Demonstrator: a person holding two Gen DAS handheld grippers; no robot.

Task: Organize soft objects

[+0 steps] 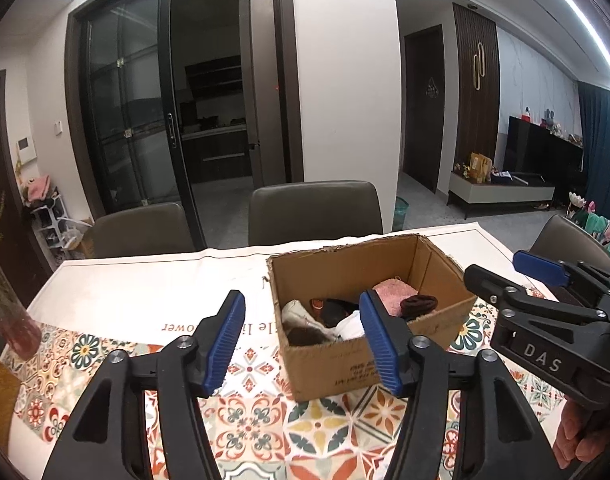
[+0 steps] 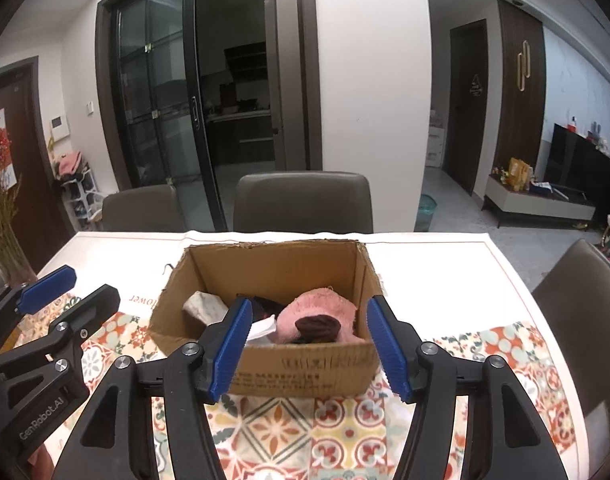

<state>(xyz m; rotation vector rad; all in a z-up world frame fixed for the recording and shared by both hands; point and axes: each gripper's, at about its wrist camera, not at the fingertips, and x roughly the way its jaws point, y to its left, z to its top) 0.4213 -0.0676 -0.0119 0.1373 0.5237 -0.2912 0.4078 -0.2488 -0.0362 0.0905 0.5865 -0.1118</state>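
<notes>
An open cardboard box [image 1: 345, 364] [image 2: 305, 376] stands on the patterned tablecloth. Inside lie soft items: a pink fluffy cloth [image 1: 395, 294] [image 2: 325, 314], a dark brown sock [image 1: 419, 304] [image 2: 317, 326], a beige cloth [image 1: 301, 314] [image 2: 203, 306], a white cloth [image 1: 351, 326] [image 2: 263, 328] and dark pieces. My left gripper [image 1: 303, 342] is open and empty in front of the box; it also shows at the left of the right wrist view [image 2: 71, 286]. My right gripper [image 2: 309, 344] is open and empty just in front of the box; it shows at the right of the left wrist view [image 1: 517, 276].
The table [image 2: 445, 280] has a white far part and a tiled-pattern cloth [image 2: 345, 428] near me. Chairs [image 2: 303, 202] stand behind the table and one [image 2: 577, 300] at the right. A vase with dried flowers [image 1: 9, 312] stands at the left edge.
</notes>
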